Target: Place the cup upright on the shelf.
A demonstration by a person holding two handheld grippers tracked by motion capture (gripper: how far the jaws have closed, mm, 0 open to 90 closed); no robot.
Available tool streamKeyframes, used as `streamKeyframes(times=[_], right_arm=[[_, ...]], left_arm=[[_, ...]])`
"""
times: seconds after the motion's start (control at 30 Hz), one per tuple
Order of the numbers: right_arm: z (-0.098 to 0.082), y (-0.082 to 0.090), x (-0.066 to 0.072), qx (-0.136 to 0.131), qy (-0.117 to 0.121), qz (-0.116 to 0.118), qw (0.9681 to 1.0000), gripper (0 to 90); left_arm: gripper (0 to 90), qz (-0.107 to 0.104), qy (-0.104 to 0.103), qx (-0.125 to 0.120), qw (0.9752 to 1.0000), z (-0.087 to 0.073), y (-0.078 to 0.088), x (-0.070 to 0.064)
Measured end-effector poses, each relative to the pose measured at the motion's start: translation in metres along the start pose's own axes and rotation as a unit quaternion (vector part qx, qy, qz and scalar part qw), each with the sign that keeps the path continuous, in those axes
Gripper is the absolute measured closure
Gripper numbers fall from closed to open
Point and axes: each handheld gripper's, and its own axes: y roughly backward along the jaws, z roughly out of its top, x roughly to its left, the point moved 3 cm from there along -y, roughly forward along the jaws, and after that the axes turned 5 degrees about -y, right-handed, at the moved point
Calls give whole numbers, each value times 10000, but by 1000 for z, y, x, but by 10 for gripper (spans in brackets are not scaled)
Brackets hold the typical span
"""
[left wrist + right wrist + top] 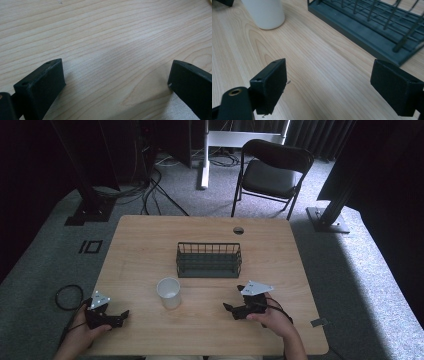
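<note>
1. High view: I've got a wooden table (150, 240) on grey carpet, a white cup (169, 293) upright between my grippers, a dark wire rack (209, 260) behind it. The left gripper (121, 316) and right gripper (231, 309) both point inward, about equally near.
2. Left gripper view: jaws wide apart, empty, bare wood between.
3. Right gripper view: jaws spread wide, holding nothing; the cup (264, 12) sits ahead, beyond the left jaw.

High view dim overall, room edges near black; daylight patch falls on the floor (360, 270) at right. Table (200, 235) evenly lit, soft shadows, no glare. Gripper views brighter, wood grain sharp; black fingers (270, 82) slightly soft; cup (263, 12) casts a faint shadow.
</note>
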Motion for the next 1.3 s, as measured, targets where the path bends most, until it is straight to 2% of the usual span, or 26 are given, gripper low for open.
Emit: streamKeyframes(times=[0.67,1.17,1.3], right_arm=[[20,-33,25,41,313,336,9989,141],[35,-57,46,-10,474,671,9966,142],[39,-62,52,-25,455,760,9961,142]], left_arm=[[12,-3,-2,13,10000,0,0,0],[12,-3,8,5,10000,0,0,0],[12,-2,9,2,10000,0,0,0]])
